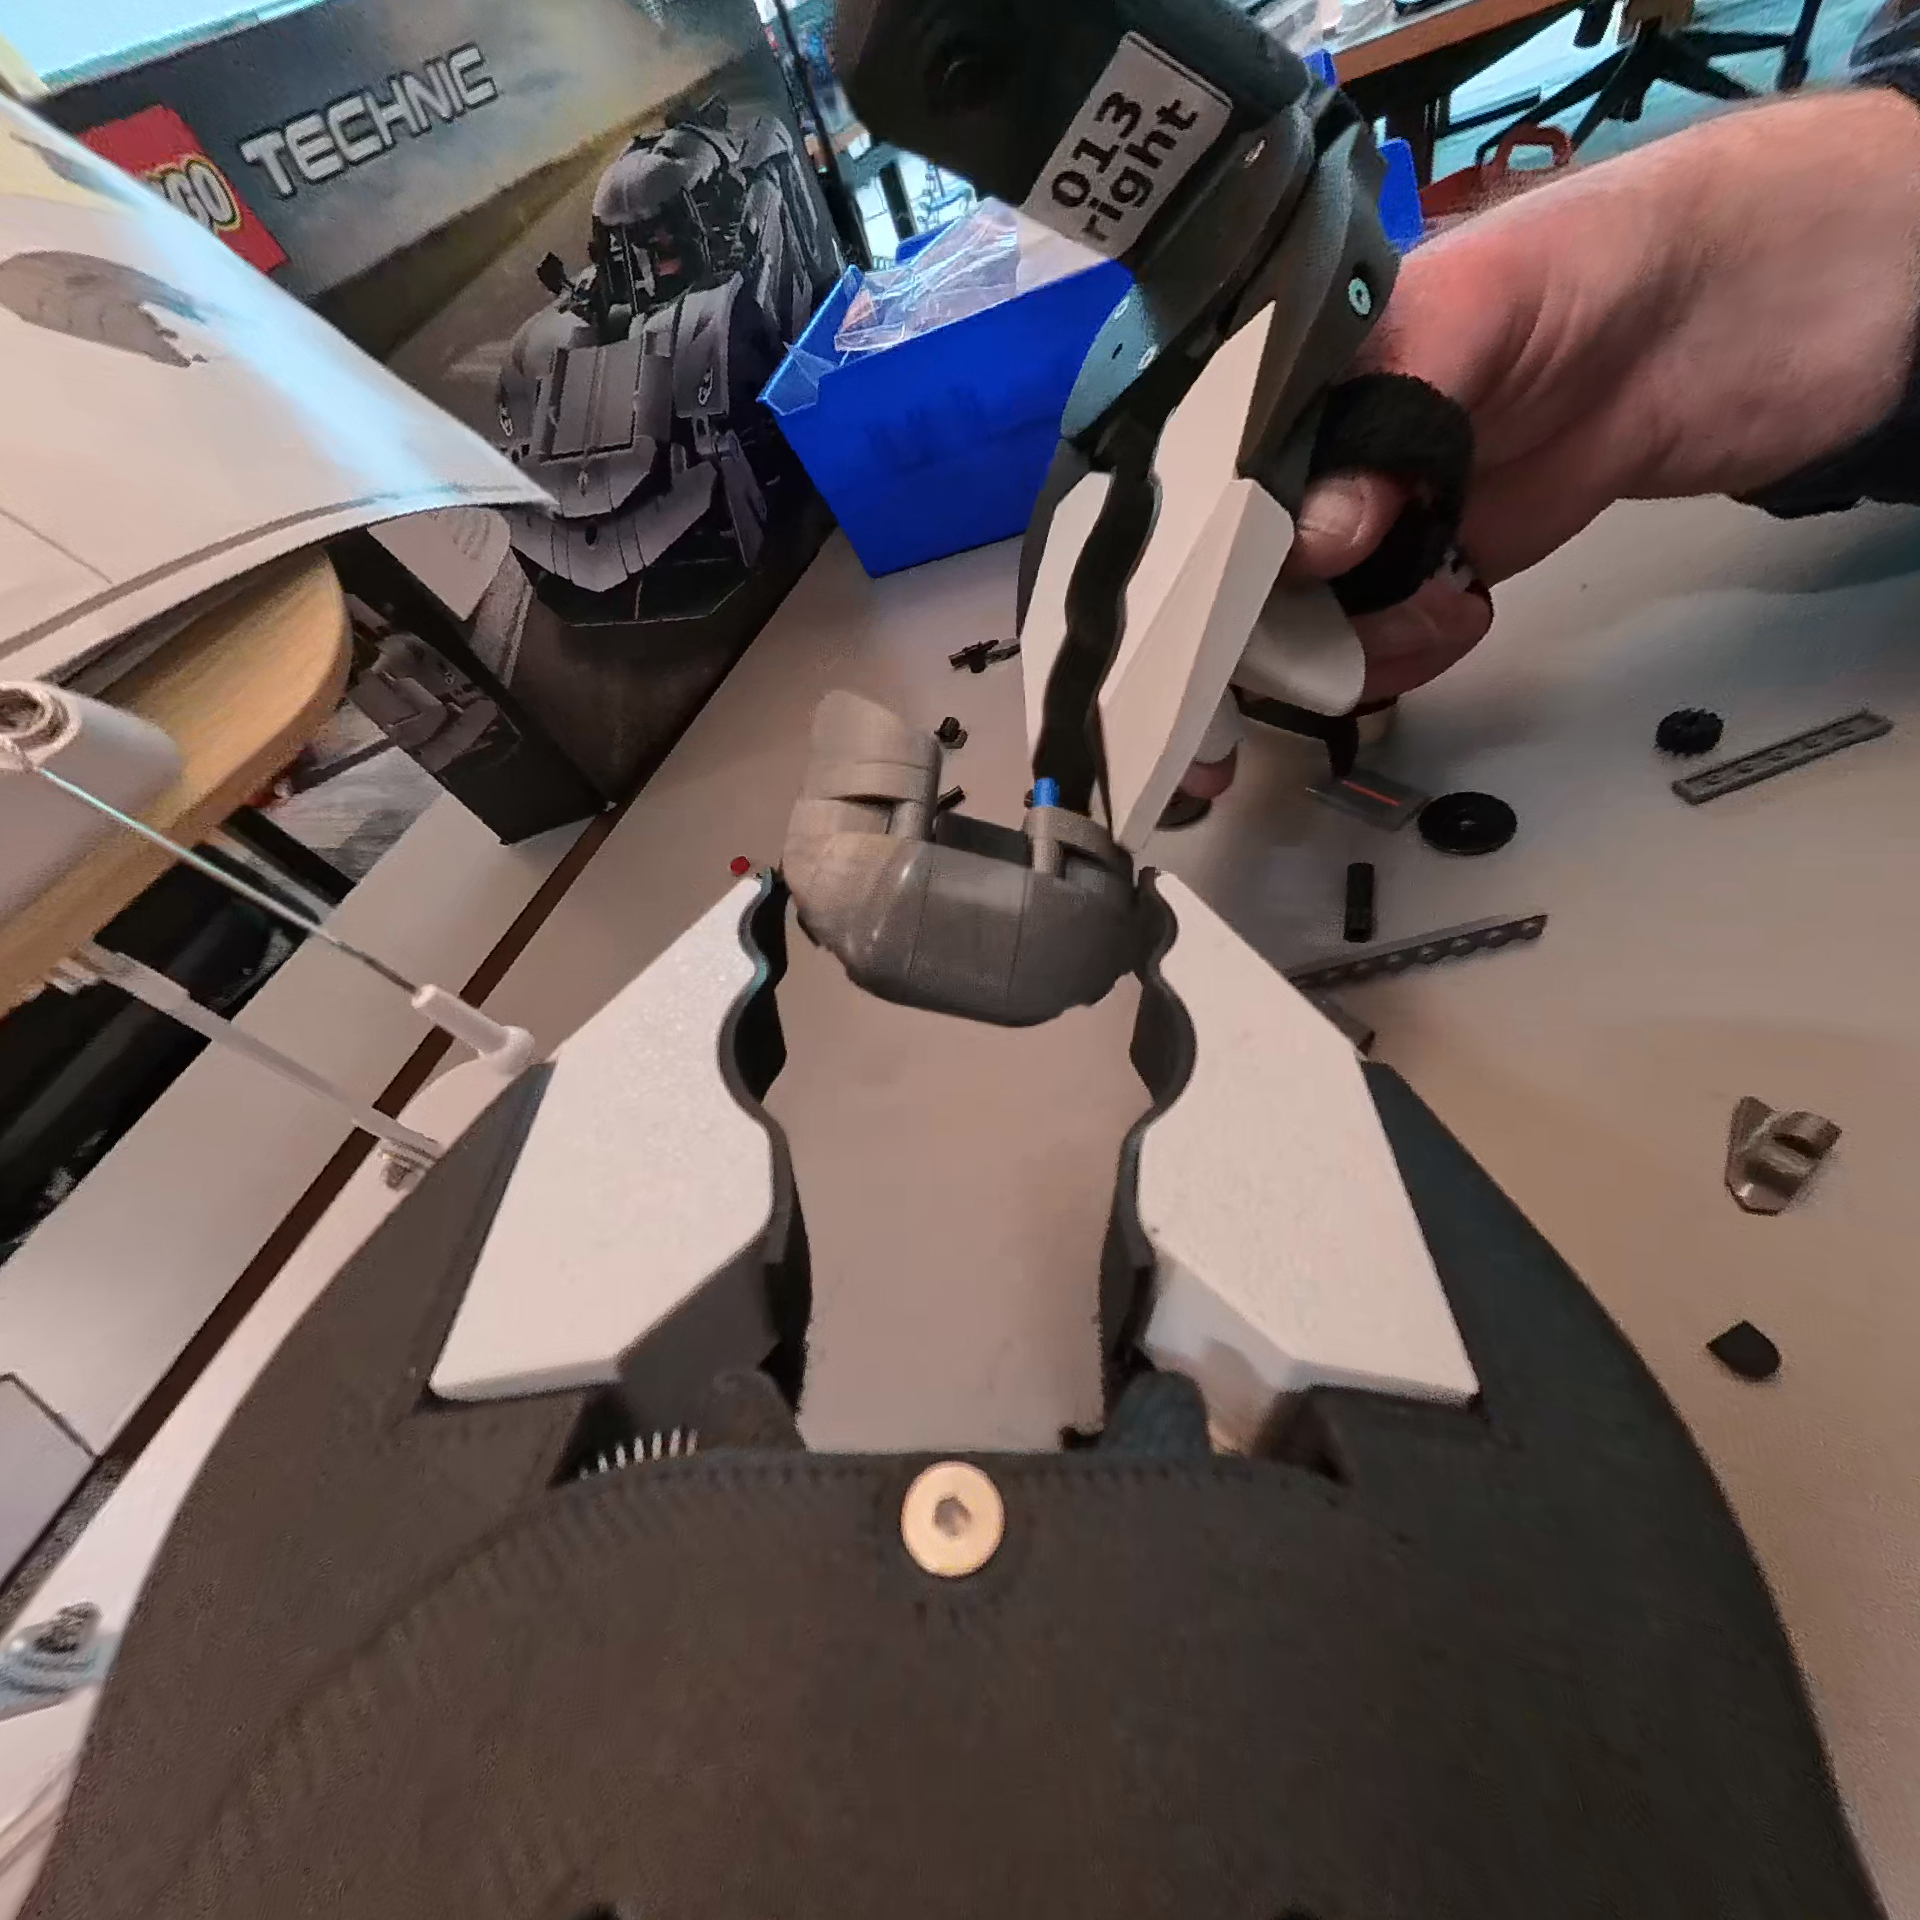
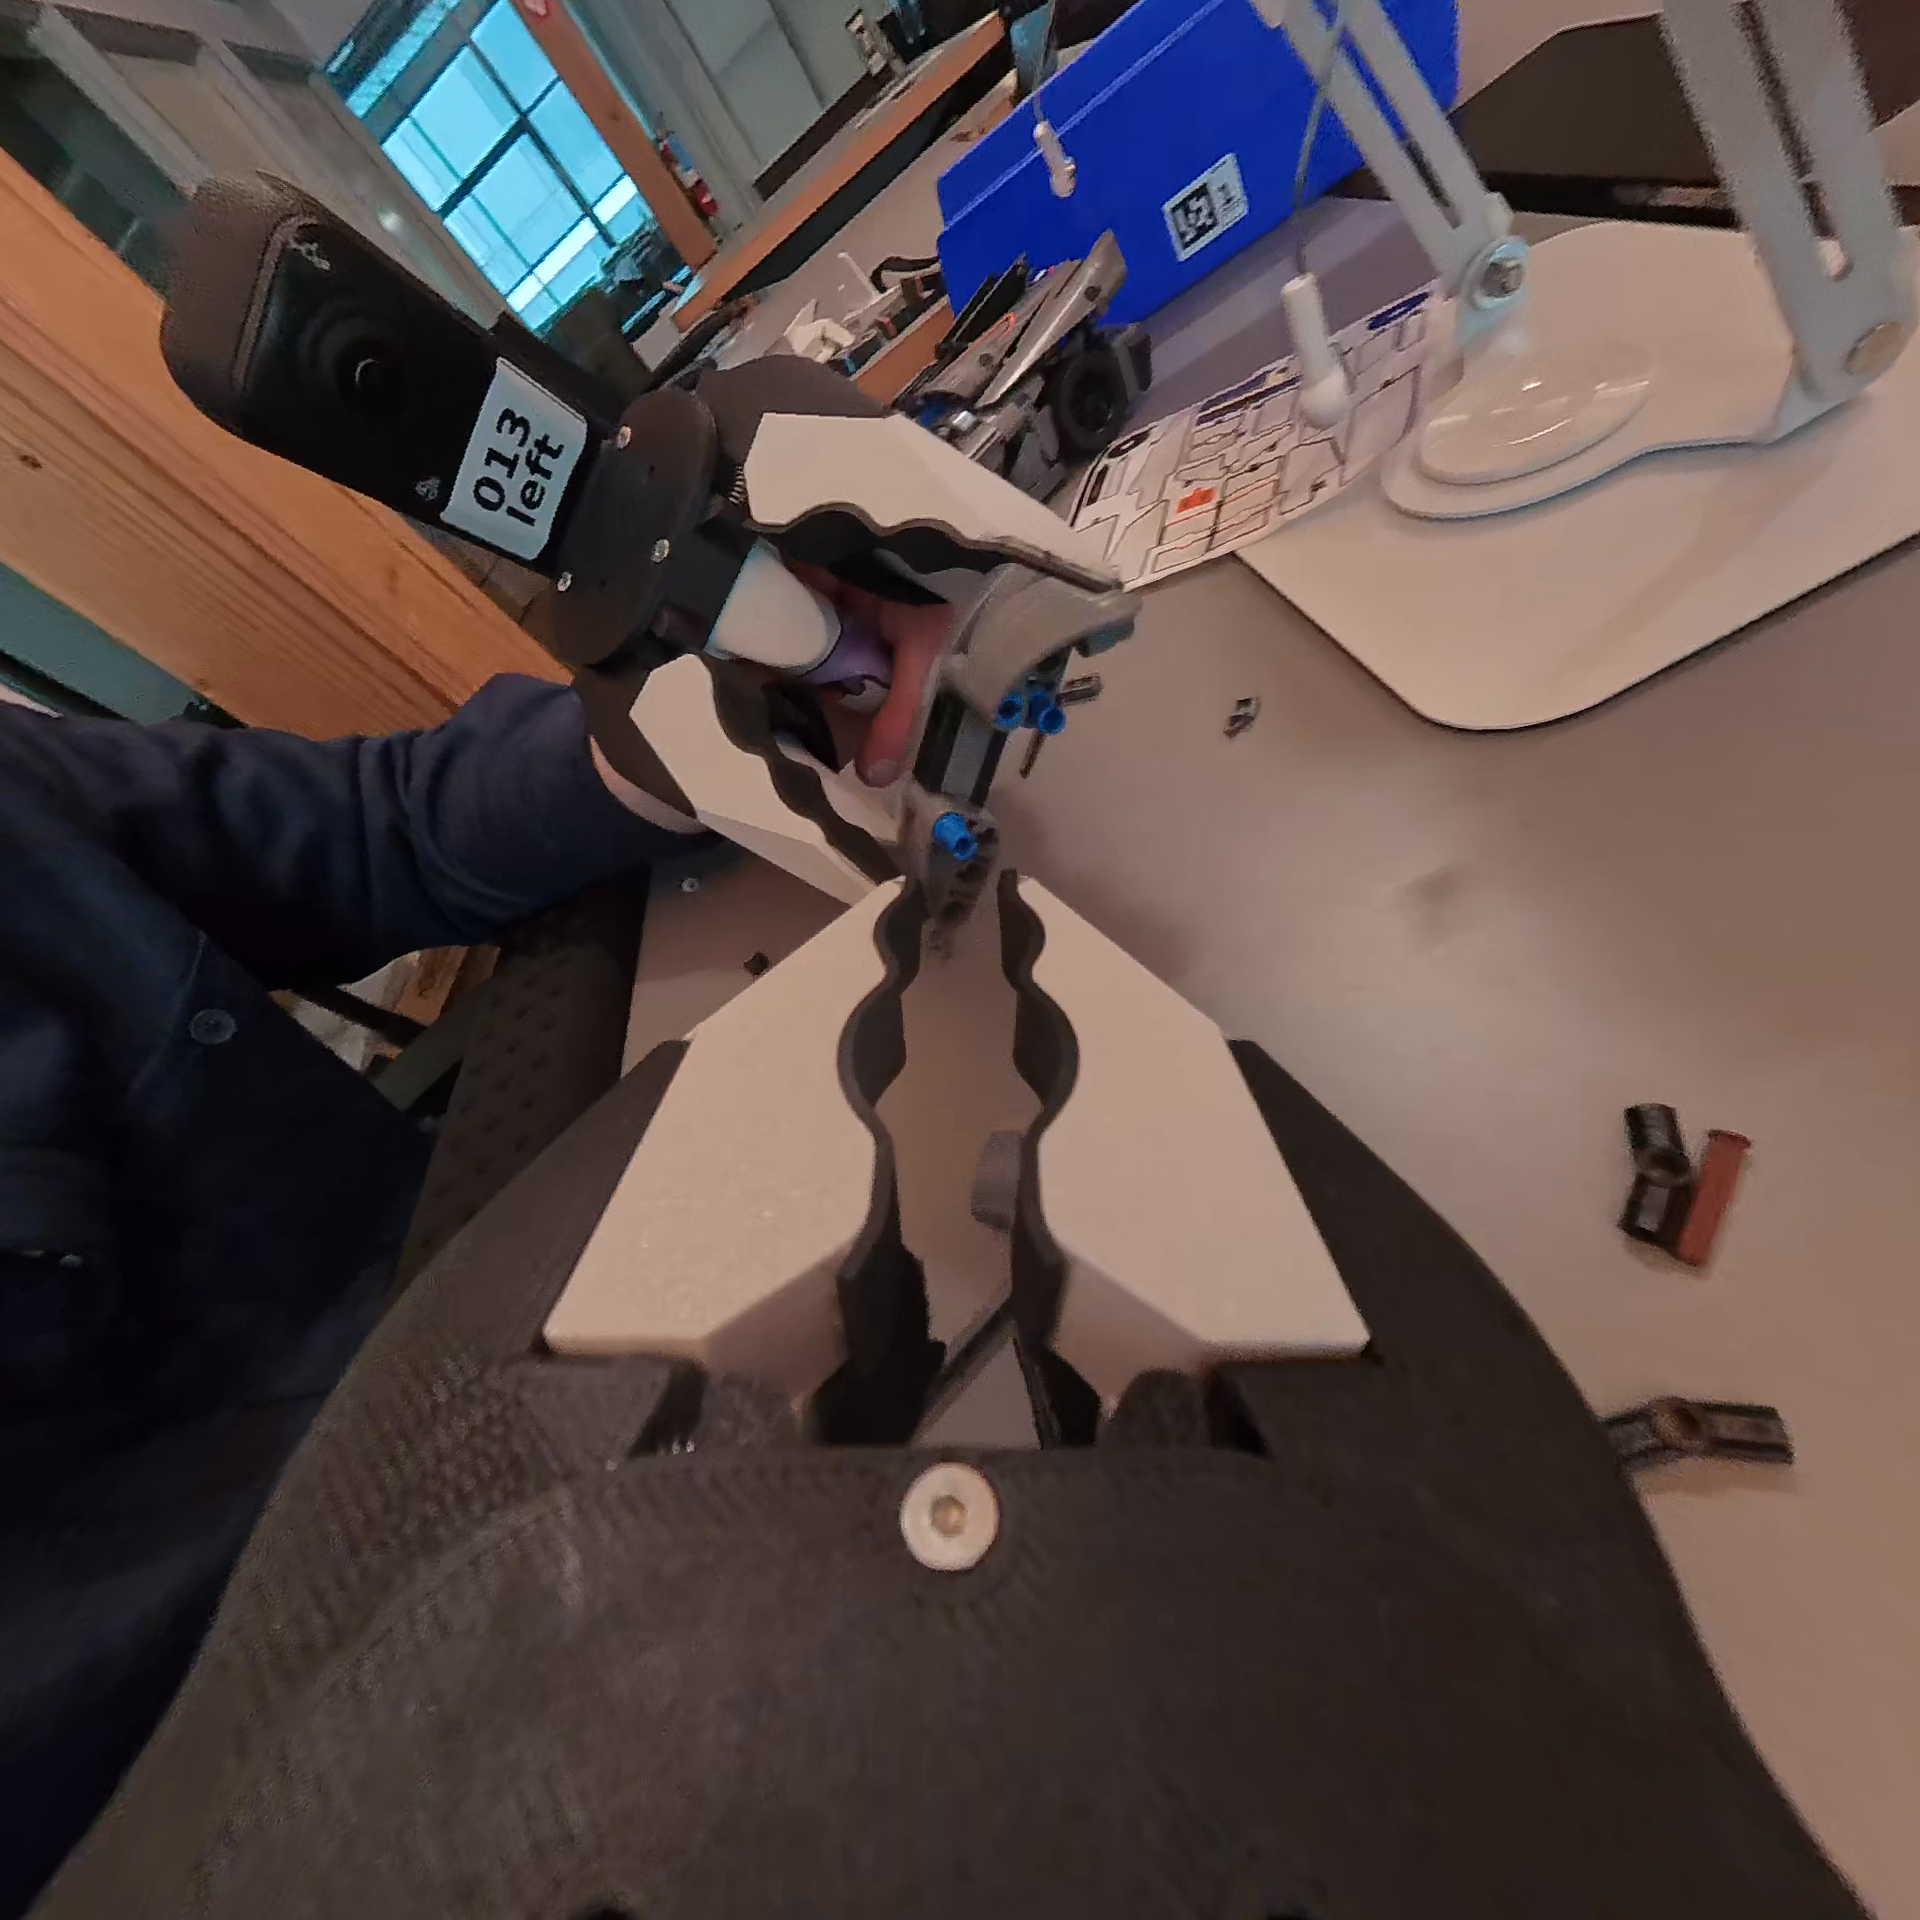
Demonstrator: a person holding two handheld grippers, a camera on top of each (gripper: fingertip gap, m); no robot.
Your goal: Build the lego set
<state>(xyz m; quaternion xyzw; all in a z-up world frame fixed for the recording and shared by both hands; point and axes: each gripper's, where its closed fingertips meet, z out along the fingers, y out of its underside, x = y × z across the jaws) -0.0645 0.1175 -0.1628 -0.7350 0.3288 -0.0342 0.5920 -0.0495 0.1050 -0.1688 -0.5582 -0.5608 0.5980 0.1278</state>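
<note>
While clamping assembly (image 1: 966, 925), left tongs (image 1: 956, 883).

Your views are evenly lit, with daylight from the windows (image 2: 499, 177); shadows are soft, edges bend fisheye-style, and the loose table (image 1: 935, 1174) parts blur slightly.

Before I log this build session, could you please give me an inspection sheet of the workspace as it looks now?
Surface: pale table, parts scattered on it.
Job's things: grey lego assembly held off the table; blue pin piece at its end.
Clutter: loose black and grey parts, a long grey beam, a black gear, a blue bin with plastic bags.
Grippers: left tool shut on the assembly; right tool shut on the pin piece.
Cables: nothing seen.
Surroundings: set box, open booklet, white lamp stand, sticker sheet.
</note>
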